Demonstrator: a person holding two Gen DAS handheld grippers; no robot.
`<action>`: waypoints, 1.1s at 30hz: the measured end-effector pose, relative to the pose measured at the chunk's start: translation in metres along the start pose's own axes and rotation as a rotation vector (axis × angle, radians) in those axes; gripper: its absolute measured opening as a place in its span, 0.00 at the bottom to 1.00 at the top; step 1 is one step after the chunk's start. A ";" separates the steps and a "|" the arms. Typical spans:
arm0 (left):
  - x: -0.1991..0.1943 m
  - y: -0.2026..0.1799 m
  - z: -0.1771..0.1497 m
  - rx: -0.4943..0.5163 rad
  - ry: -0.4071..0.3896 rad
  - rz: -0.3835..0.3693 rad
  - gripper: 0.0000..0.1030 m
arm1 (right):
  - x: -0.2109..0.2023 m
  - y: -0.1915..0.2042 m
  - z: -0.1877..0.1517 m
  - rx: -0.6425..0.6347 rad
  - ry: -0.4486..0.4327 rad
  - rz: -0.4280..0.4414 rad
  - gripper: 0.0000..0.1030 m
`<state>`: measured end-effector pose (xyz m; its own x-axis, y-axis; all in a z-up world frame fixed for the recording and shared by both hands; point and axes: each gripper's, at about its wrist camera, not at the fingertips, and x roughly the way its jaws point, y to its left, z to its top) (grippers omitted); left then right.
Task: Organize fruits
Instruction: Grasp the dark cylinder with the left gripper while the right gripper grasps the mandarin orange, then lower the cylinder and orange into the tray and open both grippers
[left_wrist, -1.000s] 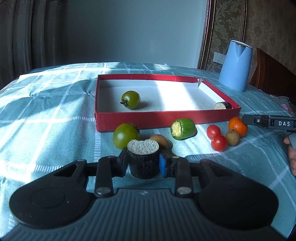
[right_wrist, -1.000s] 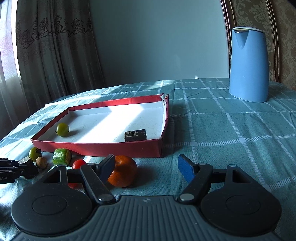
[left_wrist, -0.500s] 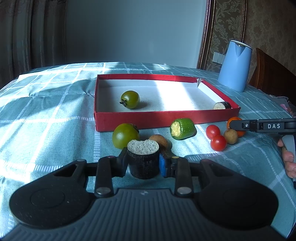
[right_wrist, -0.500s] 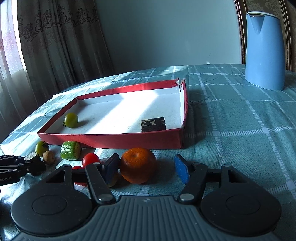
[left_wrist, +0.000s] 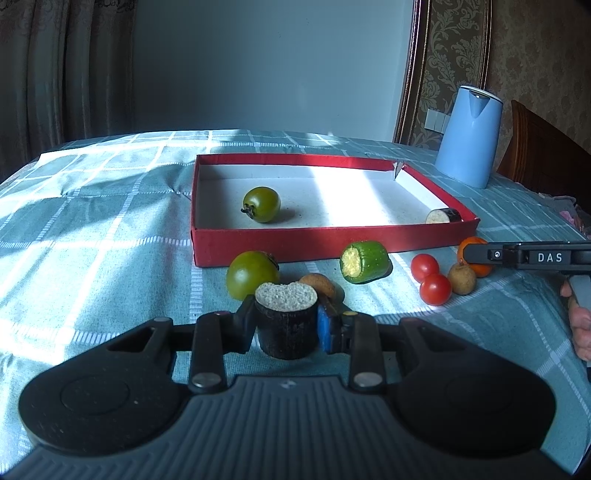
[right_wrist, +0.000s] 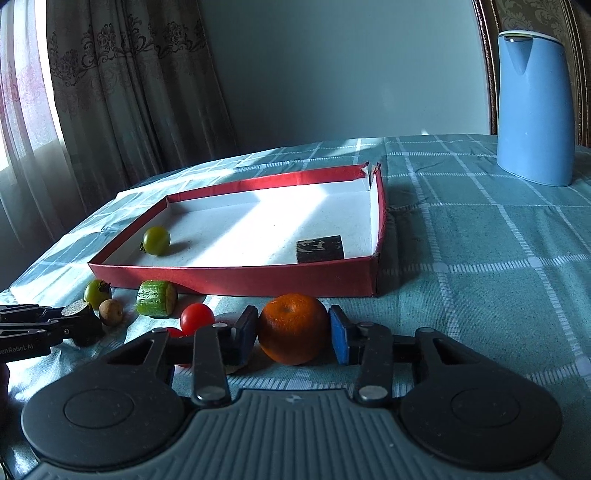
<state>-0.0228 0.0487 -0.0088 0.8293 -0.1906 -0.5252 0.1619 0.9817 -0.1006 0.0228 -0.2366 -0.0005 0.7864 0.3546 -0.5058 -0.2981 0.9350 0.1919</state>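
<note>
My left gripper (left_wrist: 286, 326) is clamped on a dark-skinned eggplant chunk (left_wrist: 287, 325), pale cut face up, both pads pressed to its sides, on the near part of the teal checked tablecloth (left_wrist: 110, 258). My right gripper (right_wrist: 293, 332) has just been closing its jaws around the mandarin orange (right_wrist: 293, 328); the pads now sit against both its sides, just in front of the near wall of the red tray (right_wrist: 258, 278).

In that tray I see a green tomato (left_wrist: 261, 204) toward the left and another eggplant piece (left_wrist: 442, 216) in the near right corner. Loose on the cloth in front of the tray, from left to right: a second, larger green tomato (left_wrist: 252, 274), a small brown fruit (left_wrist: 318, 284) just behind my held chunk, a green cucumber piece (left_wrist: 364, 261) lying on its side, two red cherry tomatoes (left_wrist: 430, 278) touching each other, and another brown fruit (left_wrist: 461, 278) beside them. A blue kettle (right_wrist: 533, 107) stands at the far right, well apart from the tray.
</note>
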 end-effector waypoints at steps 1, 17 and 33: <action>-0.001 0.000 0.000 0.000 -0.006 -0.001 0.29 | -0.002 0.000 0.000 0.001 -0.010 -0.003 0.39; -0.008 -0.006 0.023 -0.009 -0.086 -0.007 0.29 | -0.011 0.013 0.018 -0.084 -0.136 -0.045 0.39; 0.062 -0.029 0.092 0.017 -0.070 0.063 0.29 | 0.060 0.031 0.072 -0.147 -0.094 -0.115 0.39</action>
<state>0.0735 0.0082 0.0396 0.8735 -0.1285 -0.4696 0.1167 0.9917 -0.0542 0.0997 -0.1866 0.0352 0.8647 0.2505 -0.4353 -0.2739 0.9617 0.0092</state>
